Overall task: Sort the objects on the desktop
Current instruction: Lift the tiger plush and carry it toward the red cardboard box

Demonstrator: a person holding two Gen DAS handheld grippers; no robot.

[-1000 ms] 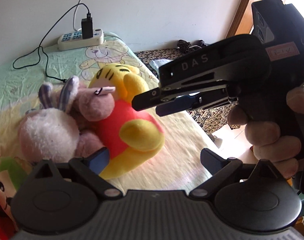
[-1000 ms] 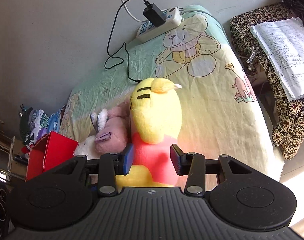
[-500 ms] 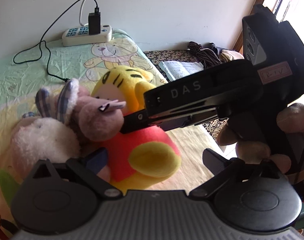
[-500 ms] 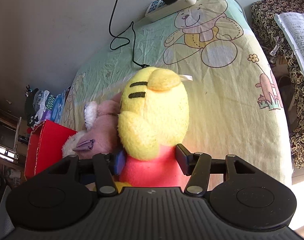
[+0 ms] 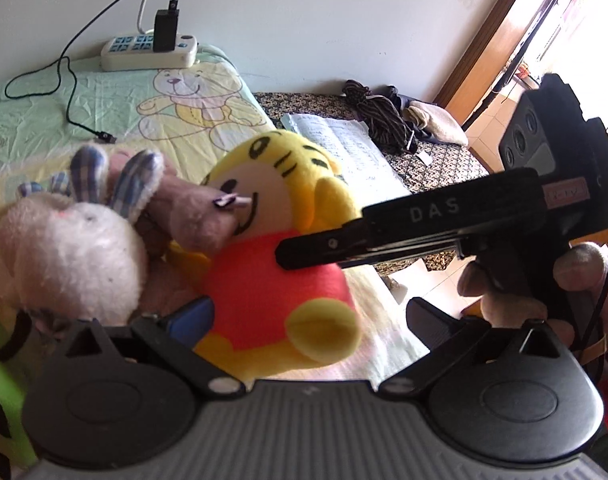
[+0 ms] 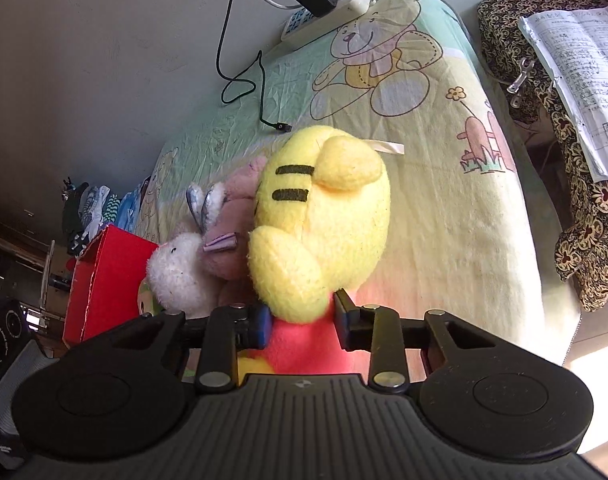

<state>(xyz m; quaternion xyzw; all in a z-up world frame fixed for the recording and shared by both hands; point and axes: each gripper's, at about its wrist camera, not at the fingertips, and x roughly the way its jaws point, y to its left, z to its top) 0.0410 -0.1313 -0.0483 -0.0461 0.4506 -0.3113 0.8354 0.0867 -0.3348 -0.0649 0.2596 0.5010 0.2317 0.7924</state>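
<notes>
Right gripper (image 6: 302, 326) closed on tiger plush (image 6: 323, 216), "DAS" label (image 5: 433, 210)

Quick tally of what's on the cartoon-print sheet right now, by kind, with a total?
Plush toys: 2, the yellow tiger and the pink-and-white rabbit
Power strips: 1
Chargers with cable: 1
Red boxes: 1, at the sheet's edge
Total: 5

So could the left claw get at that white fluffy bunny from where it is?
Probably yes. The left claw is open, and the white bunny sits just beside its left finger; only the yellow tiger toy crowds the gap.
</notes>
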